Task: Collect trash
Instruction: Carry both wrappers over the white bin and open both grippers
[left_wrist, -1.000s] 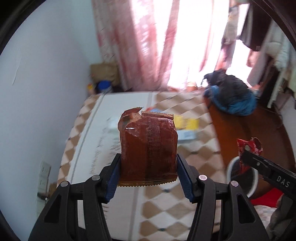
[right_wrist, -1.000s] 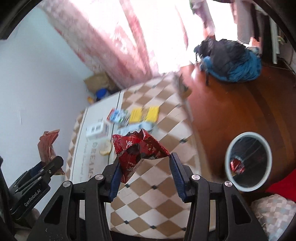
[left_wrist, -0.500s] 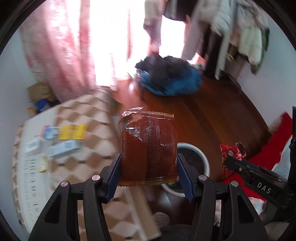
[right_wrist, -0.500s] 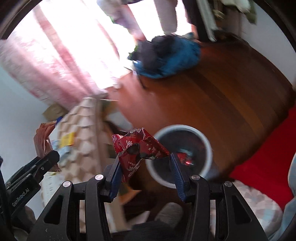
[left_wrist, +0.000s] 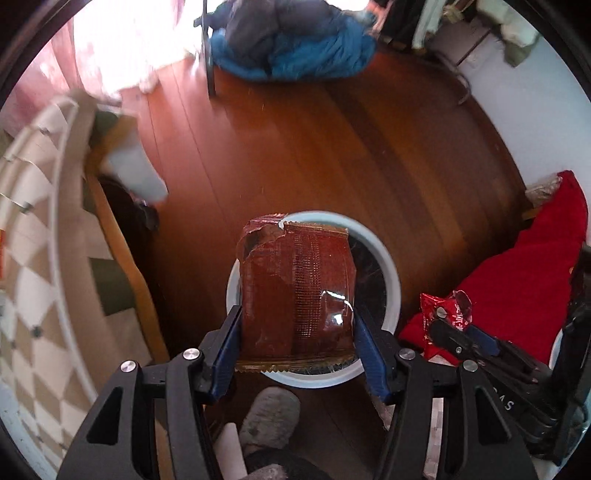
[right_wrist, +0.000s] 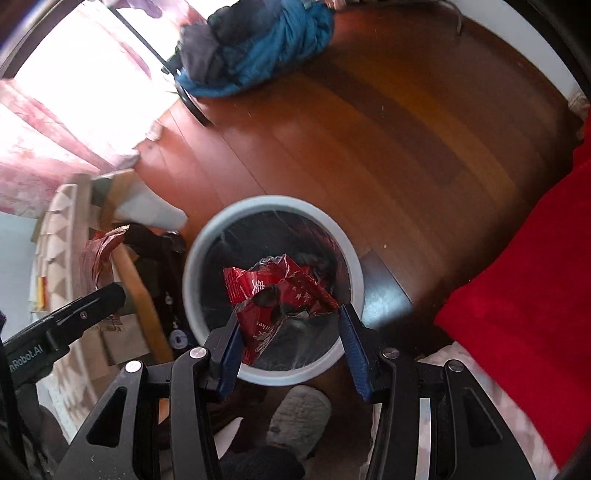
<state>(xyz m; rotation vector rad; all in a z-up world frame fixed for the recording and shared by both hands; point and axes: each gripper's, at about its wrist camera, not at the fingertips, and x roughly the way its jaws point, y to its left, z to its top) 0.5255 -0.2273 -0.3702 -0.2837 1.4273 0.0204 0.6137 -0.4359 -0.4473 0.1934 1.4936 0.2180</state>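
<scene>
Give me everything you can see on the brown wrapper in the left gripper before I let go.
The brown wrapper is a glossy, translucent reddish-brown plastic snack packet with a ribbed seam down its middle and serrated end seals. Its top left corner is torn open and curled. It stands upright, clamped at its lower sides between the blue pads of the left gripper, and sits in front of the white-rimmed trash bin on the wooden floor. It looks flat and empty.
</scene>
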